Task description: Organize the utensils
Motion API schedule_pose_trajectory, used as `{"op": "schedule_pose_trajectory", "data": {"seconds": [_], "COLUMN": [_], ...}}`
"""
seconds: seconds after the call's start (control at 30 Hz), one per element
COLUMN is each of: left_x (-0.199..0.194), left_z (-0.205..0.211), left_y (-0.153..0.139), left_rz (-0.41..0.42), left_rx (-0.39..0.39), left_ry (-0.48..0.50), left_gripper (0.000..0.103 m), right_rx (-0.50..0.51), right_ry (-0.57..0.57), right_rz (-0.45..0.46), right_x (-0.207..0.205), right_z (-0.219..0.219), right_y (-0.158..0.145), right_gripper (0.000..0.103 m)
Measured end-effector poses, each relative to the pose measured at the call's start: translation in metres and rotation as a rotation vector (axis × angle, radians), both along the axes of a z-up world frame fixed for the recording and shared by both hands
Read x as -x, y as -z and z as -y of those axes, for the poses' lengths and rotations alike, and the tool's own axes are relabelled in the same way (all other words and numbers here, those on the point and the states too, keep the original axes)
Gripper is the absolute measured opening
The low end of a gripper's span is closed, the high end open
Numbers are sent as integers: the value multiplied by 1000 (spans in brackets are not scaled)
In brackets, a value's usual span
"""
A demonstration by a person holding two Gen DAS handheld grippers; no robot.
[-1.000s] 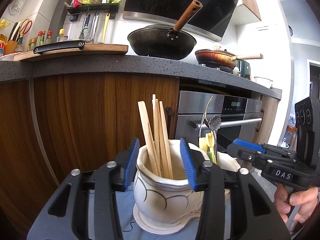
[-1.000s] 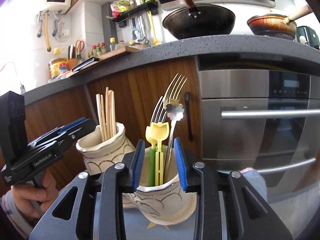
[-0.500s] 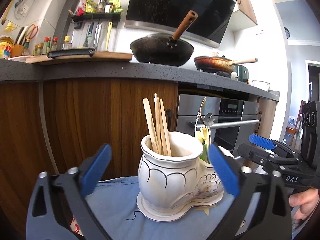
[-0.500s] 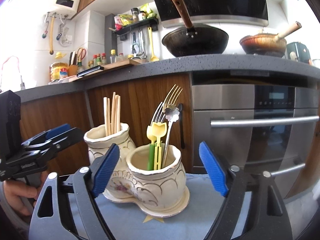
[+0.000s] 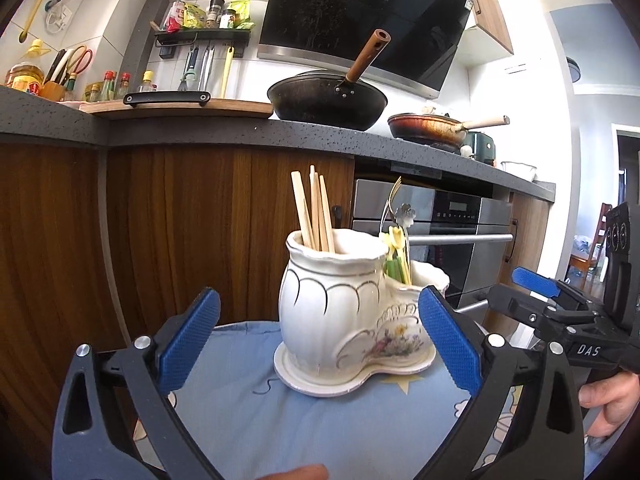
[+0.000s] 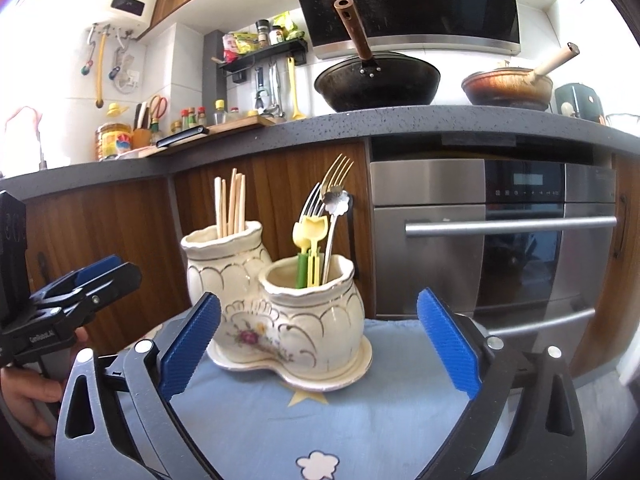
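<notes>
We had both tools free of the load at this moment: our left hand-held gripper [image 5: 318,344] stood with its blue pads spread wide, one on either side of the holder [image 5: 352,320] and touching nothing, and our right hand-held gripper [image 6: 318,344] was likewise spread apart and empty in front of the same piece. The holder, a cream double pot on a shared saucer base, sat upright on the blue cloth [image 6: 360,432], which hid whatever lay beneath it, just in front of the wooden cabinets [image 5: 168,232] and the oven [image 6: 500,240]. We judged the sorting to be done or nearly so, because like was kept with like: the chopsticks [image 6: 230,206] stood bundled in the taller pot, where the height props their length, while the forks [image 6: 330,188], a flower-ended spoon [image 6: 335,200] and the yellow and green plastic pieces [image 6: 308,248] shared the shorter pot. Everything stood handle-down and leaned against a rim, so nothing could roll off the cloth. With pads set wide on each flank, neither tool risked knocking the tall sticks. No loose utensil showed on the cloth in either view. The wok [image 5: 328,98] and pan [image 6: 506,86] on the dark counter [image 6: 400,120] behind took no part in this.
</notes>
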State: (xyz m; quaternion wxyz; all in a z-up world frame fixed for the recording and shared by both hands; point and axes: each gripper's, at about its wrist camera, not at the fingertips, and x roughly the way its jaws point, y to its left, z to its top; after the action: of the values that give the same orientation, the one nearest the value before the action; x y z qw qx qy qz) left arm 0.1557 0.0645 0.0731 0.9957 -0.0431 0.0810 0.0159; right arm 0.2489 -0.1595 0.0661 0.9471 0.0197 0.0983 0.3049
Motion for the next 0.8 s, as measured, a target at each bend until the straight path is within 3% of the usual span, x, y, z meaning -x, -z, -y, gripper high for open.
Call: {"op": "schedule_pose_trajectory", "data": {"seconds": [0.8], "left_x": [8], "left_z": [5], "left_y": [5], "left_rz": [-5], "left_rx": [-31], "left_ry": [-58], "left_gripper": [98], "right_rx": [34], "right_ry": [-17], "right_rz": [0], "right_x": [9], "right_z": [-8], "right_y": [5], "right_gripper": [98]}}
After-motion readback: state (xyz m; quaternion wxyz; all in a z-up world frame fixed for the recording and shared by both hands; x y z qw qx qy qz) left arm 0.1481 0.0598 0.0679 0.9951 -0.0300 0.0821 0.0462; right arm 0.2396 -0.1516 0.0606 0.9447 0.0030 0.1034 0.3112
